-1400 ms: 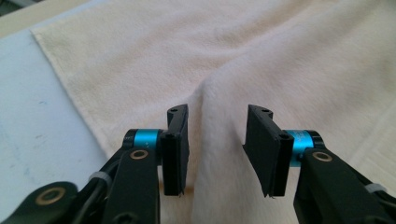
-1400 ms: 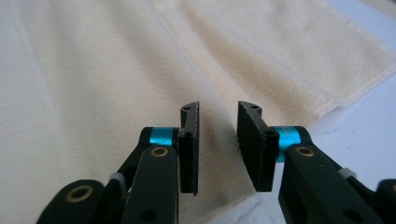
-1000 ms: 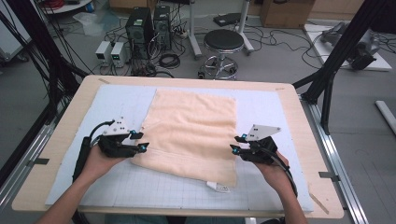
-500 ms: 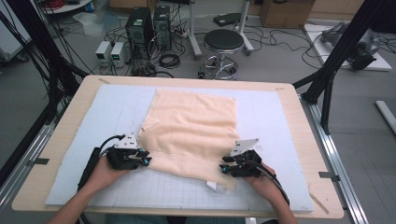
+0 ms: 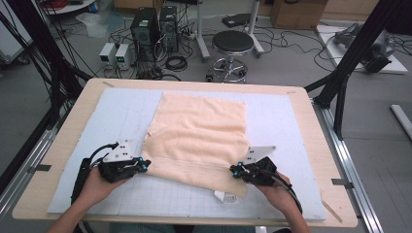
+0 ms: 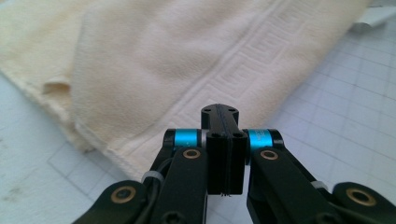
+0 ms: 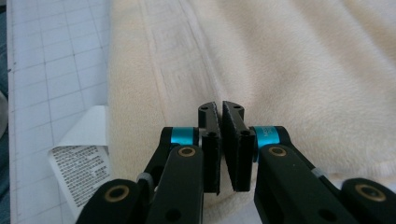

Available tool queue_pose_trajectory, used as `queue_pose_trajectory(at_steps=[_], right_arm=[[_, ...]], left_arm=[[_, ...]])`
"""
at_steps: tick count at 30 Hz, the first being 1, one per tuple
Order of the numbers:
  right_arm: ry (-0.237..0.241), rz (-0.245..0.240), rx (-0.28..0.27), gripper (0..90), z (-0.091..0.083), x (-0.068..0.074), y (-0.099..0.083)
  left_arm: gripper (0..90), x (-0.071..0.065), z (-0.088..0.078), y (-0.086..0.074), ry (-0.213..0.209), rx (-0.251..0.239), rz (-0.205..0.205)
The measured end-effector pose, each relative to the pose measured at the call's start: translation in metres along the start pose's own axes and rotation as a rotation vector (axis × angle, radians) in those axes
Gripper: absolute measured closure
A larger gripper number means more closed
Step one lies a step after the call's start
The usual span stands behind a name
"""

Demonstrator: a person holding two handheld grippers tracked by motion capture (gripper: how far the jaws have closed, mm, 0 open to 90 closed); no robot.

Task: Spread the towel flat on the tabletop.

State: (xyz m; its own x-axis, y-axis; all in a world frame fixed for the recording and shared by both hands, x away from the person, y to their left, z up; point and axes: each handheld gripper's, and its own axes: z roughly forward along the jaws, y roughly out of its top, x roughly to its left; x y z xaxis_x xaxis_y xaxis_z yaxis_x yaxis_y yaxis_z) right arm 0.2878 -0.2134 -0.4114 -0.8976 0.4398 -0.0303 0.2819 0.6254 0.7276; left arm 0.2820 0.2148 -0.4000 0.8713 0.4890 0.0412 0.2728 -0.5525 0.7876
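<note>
A cream towel [image 5: 199,131] lies spread on the pale blue grid mat [image 5: 284,126], its near edge a patterned band. My left gripper [image 5: 144,165] lies low at the towel's near left corner. In the left gripper view its jaws have just been closing and stand pressed together [image 6: 219,111] on the towel [image 6: 163,56] border. My right gripper [image 5: 235,170] sits at the near right edge. Its jaws have also just been closing, and their tips [image 7: 220,106] meet on the towel [image 7: 289,60]. Any fabric between the pads is hidden.
A white care label [image 5: 224,197] sticks out from the towel's near edge, also seen as a printed label [image 7: 79,163] left of the right jaws. The wooden table [image 5: 60,145] frames the mat. A stool [image 5: 233,43] and computers stand on the floor beyond.
Both hands moved toward the near edge of the table and inward onto the towel's near corners. Both pairs of jaws closed. The towel's near edge now lies straighter.
</note>
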Motion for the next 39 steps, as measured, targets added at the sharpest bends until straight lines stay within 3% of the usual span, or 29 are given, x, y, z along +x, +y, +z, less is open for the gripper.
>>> queue_pose_trajectory(at_steps=[3, 6, 11, 12, 16, 17, 19, 24, 31, 35, 39], right_arm=[[-0.007, 0.006, 0.042, 85.3, 0.005, -0.005, -0.001], [-0.015, 0.007, 0.063, 84.6, 0.011, -0.008, -0.003], [-0.016, 0.038, 0.096, 77.5, 0.02, -0.018, -0.009], [-0.008, 0.05, 0.086, 76.7, 0.02, -0.02, -0.011], [0.021, 0.096, 0.063, 76.0, 0.021, -0.026, -0.015], [0.022, 0.099, 0.061, 76.5, 0.022, -0.026, -0.015], [0.021, 0.102, 0.063, 77.6, 0.022, -0.025, -0.015], [0.029, 0.087, 0.071, 86.3, 0.022, -0.023, -0.013], [0.029, 0.061, 0.037, 86.7, 0.01, -0.015, -0.007], [0.01, 0.015, -0.016, 86.6, -0.012, -0.001, 0.004], [0.02, -0.015, -0.055, 86.6, -0.034, 0.017, 0.011]], left_arm=[[77.8, 0.002, 0.01, 0.001, -0.011, 0.025, -0.008], [67.8, 0.01, 0.025, 0.002, 0.005, 0.049, -0.039], [49.9, 0.026, 0.05, -0.005, -0.047, 0.115, -0.099], [49.5, 0.028, 0.052, -0.007, -0.06, 0.094, -0.104], [58.3, 0.027, 0.053, -0.007, -0.06, 0.09, -0.085], [68.3, 0.026, 0.053, -0.007, -0.096, 0.088, -0.077], [81.6, 0.018, 0.053, -0.006, -0.079, 0.089, -0.039], [85.6, 0.016, 0.051, -0.005, -0.067, 0.09, -0.057], [85.9, 0.005, 0.021, 0.006, -0.05, 0.029, -0.031], [85.9, -0.011, -0.009, 0.021, -0.031, -0.021, 0.019], [85.9, -0.032, -0.04, 0.027, -0.037, -0.06, 0.041]])
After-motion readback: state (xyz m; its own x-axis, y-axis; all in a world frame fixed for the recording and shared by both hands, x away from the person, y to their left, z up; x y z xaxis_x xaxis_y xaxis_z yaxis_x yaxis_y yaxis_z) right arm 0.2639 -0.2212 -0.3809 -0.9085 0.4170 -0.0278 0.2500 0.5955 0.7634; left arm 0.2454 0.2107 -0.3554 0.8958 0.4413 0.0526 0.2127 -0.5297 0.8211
